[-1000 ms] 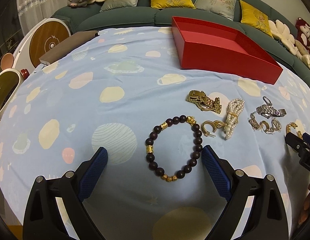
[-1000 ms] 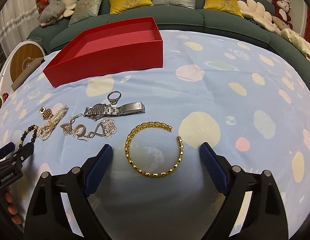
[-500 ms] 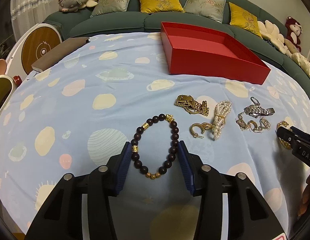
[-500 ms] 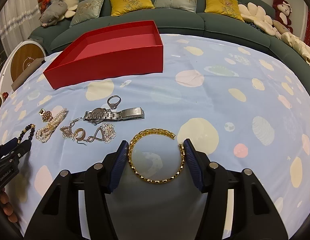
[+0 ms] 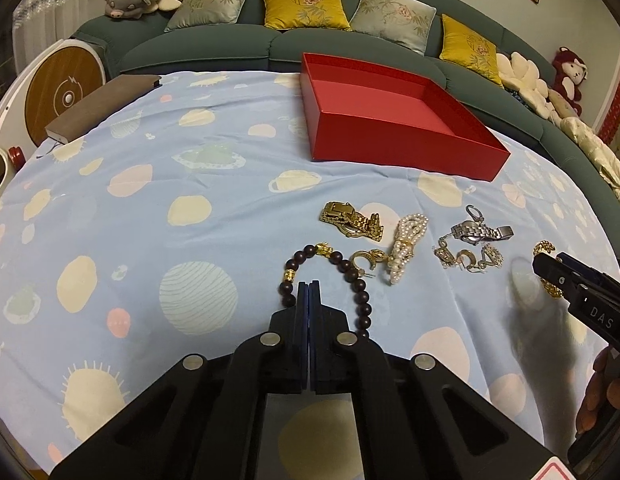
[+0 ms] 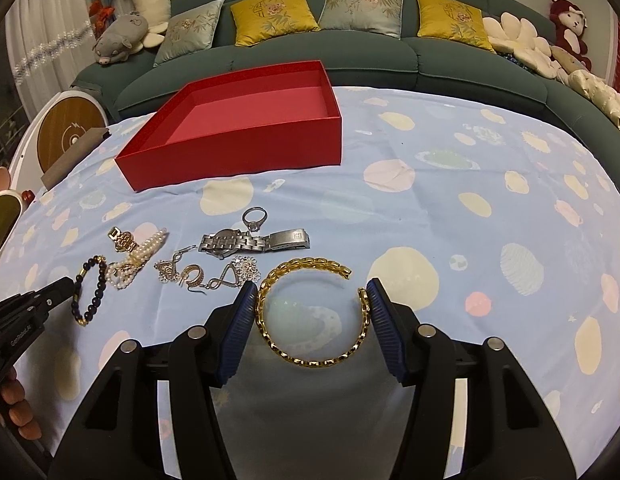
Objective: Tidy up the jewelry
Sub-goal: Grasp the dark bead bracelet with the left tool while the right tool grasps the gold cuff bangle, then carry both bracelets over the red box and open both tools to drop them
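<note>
**Both grippers close in on bracelets**

Half a second ago the left gripper (image 5: 308, 286) straddled the bead bracelet (image 5: 352, 280) with its jaws apart; now they are clenched together inside the loop, and whether they pinch the beads cannot be told. The right gripper (image 6: 312, 300) has narrowed until both pads touch the gold chain bracelet (image 6: 310, 312), grasping it on the counter (image 6: 430, 208).

Counted: one red box (image 6: 237, 160) at the back, two watches, one gold (image 5: 350, 220) and one silver (image 6: 249, 242), one ring (image 6: 254, 217), one pearl bundle (image 5: 404, 248).
</note>
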Demonstrator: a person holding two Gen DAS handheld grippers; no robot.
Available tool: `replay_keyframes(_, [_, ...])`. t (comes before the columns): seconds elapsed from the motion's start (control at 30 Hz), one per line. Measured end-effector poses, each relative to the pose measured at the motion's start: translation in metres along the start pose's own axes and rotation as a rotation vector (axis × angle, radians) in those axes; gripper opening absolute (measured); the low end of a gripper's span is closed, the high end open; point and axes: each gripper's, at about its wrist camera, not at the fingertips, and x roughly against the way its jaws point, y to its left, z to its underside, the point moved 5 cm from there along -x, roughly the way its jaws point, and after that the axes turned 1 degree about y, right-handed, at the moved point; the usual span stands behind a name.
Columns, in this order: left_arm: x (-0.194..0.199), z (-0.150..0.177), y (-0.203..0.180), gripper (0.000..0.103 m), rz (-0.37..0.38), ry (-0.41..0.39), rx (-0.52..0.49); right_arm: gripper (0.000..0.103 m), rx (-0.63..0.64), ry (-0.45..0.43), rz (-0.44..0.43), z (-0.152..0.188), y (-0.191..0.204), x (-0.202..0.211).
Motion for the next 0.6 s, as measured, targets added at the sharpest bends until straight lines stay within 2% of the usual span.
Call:
replay_keyframes(0.2, [-0.004,-0.001,0.004,0.000,-0.007,0.018,0.024,0.055,-0.005,-0.015,-0.018,-0.004,0.003,0.008])
replay_keyframes(0.23, [-0.006,0.000,0.006,0.005,-0.026,0.021,0.032,0.055,-0.006,-0.016,-0.020,-0.004,0.003,0.009])
replay_keyframes(0.3, [-0.010,0.001,0.007,0.008,-0.041,0.018,0.033,0.055,-0.007,-0.015,-0.022,-0.003,0.003,0.009])
replay_keyframes(0.37, [-0.011,0.000,0.008,0.020,-0.063,0.016,0.025,0.055,-0.010,-0.012,-0.024,-0.003,0.003,0.008])
replay_keyframes(0.4, [-0.011,0.000,0.008,0.030,-0.070,0.013,0.028,0.055,-0.013,-0.011,-0.025,-0.003,0.003,0.008])
replay_keyframes(0.43, [-0.012,0.000,0.010,0.034,-0.082,0.006,0.033,0.055,-0.015,-0.011,-0.027,-0.003,0.002,0.008])
replay_keyframes(0.6, [-0.015,-0.002,0.013,0.034,-0.105,-0.006,0.019,0.055,-0.017,-0.012,-0.030,-0.003,0.002,0.008])
